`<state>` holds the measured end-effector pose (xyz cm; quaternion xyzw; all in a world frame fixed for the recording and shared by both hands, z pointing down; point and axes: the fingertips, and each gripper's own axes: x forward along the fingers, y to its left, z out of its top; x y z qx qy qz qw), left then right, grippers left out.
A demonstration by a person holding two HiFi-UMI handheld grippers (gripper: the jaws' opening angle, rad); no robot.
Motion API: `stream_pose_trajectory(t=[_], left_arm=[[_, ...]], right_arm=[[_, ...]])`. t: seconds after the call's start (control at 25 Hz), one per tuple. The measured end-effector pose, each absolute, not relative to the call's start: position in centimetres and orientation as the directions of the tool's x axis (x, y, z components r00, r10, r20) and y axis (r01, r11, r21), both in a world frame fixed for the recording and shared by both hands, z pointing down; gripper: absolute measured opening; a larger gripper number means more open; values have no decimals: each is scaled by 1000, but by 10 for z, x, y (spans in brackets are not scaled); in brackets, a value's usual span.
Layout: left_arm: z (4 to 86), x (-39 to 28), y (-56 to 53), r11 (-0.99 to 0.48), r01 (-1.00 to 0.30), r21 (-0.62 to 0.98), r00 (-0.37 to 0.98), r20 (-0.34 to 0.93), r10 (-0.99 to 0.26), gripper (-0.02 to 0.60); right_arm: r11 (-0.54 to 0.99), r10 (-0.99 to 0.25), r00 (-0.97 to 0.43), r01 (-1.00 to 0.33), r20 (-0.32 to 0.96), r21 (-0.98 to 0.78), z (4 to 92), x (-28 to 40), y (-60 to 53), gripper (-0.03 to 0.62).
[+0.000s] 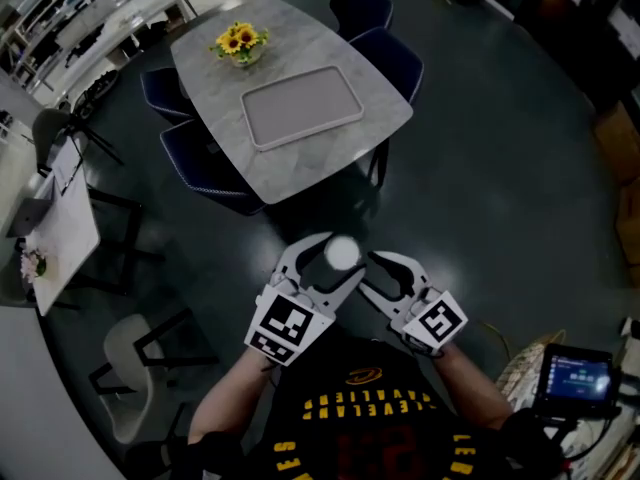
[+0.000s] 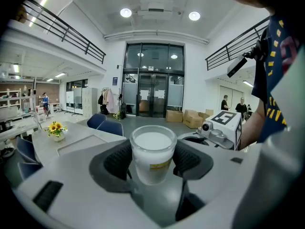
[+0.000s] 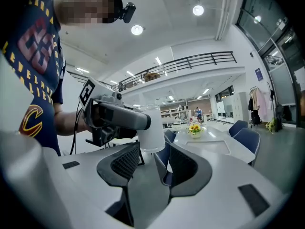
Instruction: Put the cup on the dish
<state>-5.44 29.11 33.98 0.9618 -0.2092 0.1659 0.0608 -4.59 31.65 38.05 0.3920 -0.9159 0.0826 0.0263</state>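
Yellow marks the only label on the cup: a small band low on its frosted white side, with print too small to read. Yellow letters also cross the person's dark shirt; seen upside down from the head view, they appear to spell "CLEVELAND", and the right gripper view shows a curved C emblem on it. A small lit screen sits at the person's right, its text illegible. Each gripper carries a cube with black-and-white square markers.

The left gripper is closed on the cup, with the ribbed black pads pressing its sides. The cup stands upright between the jaws with its open rim up. It is held in the air over the dark floor, in front of the person's chest and well apart from the grey table.

The right gripper has its jaws standing wide with nothing gripped. The cup's base shows just past their tips, and the pads do not press on it. From the head view, this gripper is just beside the cup and the left gripper.

On the table lie an empty rectangular grey tray and, near the far corner, a vase of sunflowers.
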Motion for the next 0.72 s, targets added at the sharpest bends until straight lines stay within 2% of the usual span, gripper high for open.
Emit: stream_pose_trajectory(t=[0.28, 0.36, 0.72], left_arm=[[340, -78, 253, -911, -408, 54, 867, 335, -369, 267], [340, -82, 246, -913, -404, 54, 870, 333, -365, 267], [343, -79, 229, -926, -374, 58, 879, 340, -334, 267]], right_arm=[[683, -721, -683, -729, 117, -47, 376, -80, 271, 180], [671, -732, -672, -740, 115, -49, 375, -88, 260, 235], [640, -764, -640, -768, 83, -28, 371, -99, 233, 235]])
